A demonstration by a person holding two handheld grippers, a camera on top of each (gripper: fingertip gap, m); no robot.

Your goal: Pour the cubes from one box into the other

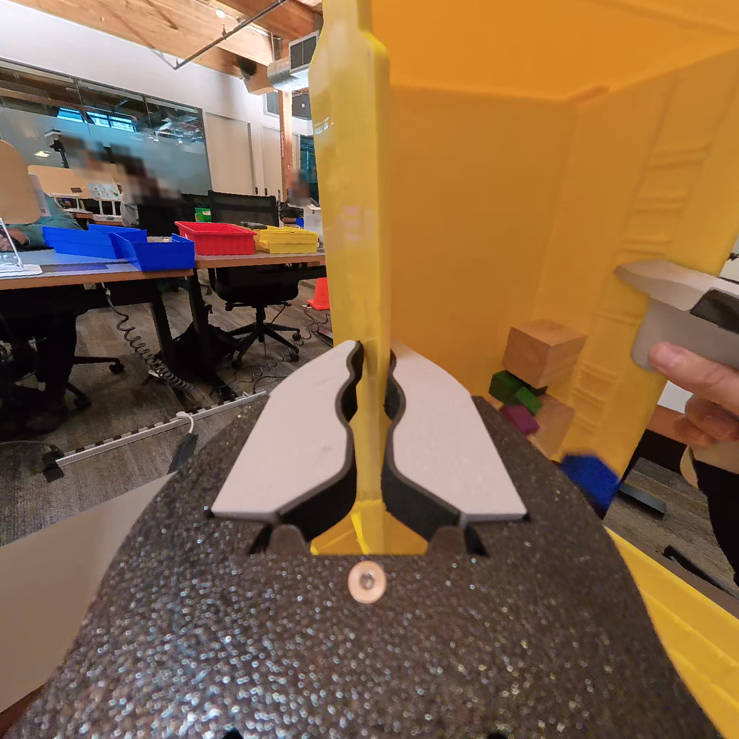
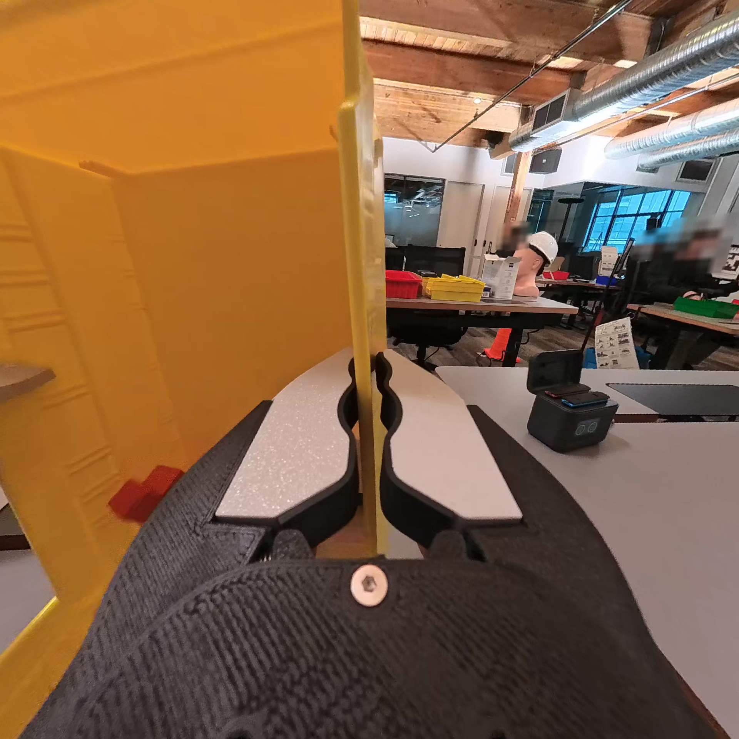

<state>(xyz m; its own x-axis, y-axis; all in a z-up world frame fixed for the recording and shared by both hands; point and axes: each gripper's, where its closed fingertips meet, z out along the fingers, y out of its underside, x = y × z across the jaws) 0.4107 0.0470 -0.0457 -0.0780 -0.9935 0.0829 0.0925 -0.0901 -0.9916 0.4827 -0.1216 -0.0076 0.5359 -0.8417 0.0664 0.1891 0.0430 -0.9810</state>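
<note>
An open office with desks lies behind. The left gripper (image 1: pixel 374 384) and right gripper (image 2: pixel 374 386) each pinch a side wall of the tipped yellow plastic box (image 1: pixel 480 240) — wooden and coloured cubes (image 1: pixel 540 352) gathered at its lower end, a blue one (image 1: pixel 590 478) at the edge.

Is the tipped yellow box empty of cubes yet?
No: in the left wrist view the yellow box still holds a wooden cube and green cubes near its lower end.
</note>
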